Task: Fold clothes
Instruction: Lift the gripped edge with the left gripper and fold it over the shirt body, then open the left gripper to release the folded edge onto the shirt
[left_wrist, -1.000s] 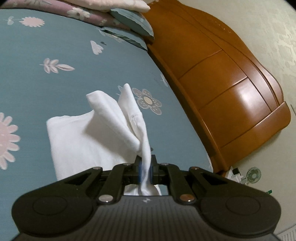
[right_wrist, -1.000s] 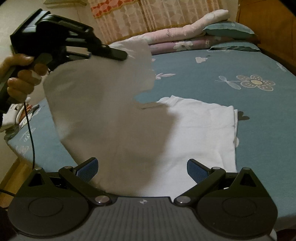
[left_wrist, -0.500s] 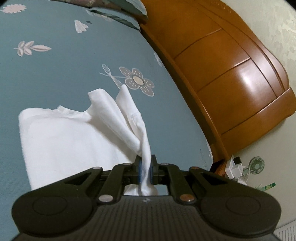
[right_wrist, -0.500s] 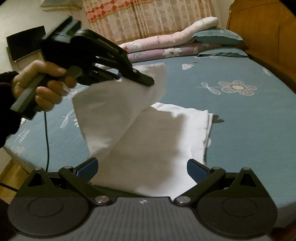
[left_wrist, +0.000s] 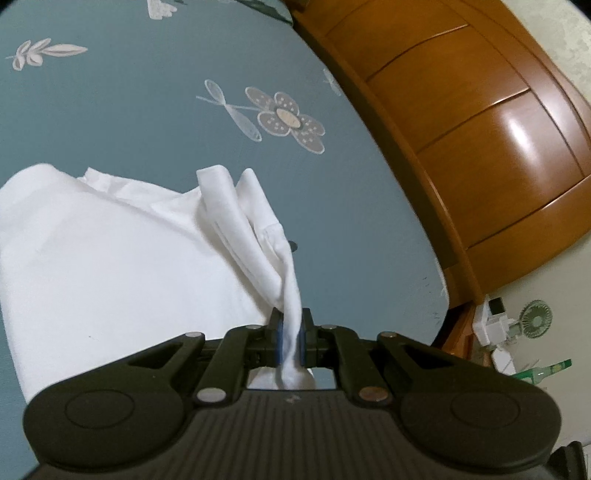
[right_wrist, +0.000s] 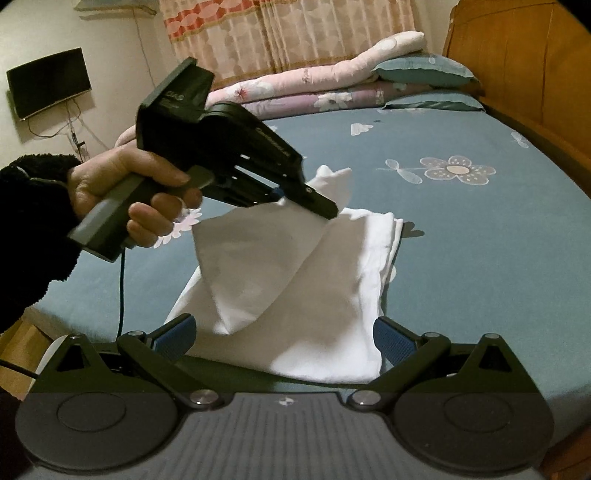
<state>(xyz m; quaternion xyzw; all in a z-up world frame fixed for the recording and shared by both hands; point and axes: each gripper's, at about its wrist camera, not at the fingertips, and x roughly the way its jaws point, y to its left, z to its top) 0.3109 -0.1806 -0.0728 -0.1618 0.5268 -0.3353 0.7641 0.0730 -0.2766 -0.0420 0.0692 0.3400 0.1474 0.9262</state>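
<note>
Right wrist view shows our left gripper (right_wrist: 317, 199) pinching a corner of the white garment (right_wrist: 332, 295) aloft over its flat part, while our right gripper (right_wrist: 284, 332) gapes empty nearby.

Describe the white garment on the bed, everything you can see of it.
The white garment is plain, thin cloth, apparently cotton, already folded into a rough rectangle on the blue flowered bedsheet. One corner is lifted off the pile, pinched in the shut left gripper and hanging in a draped flap. The open right gripper sits at its near edge.
</note>
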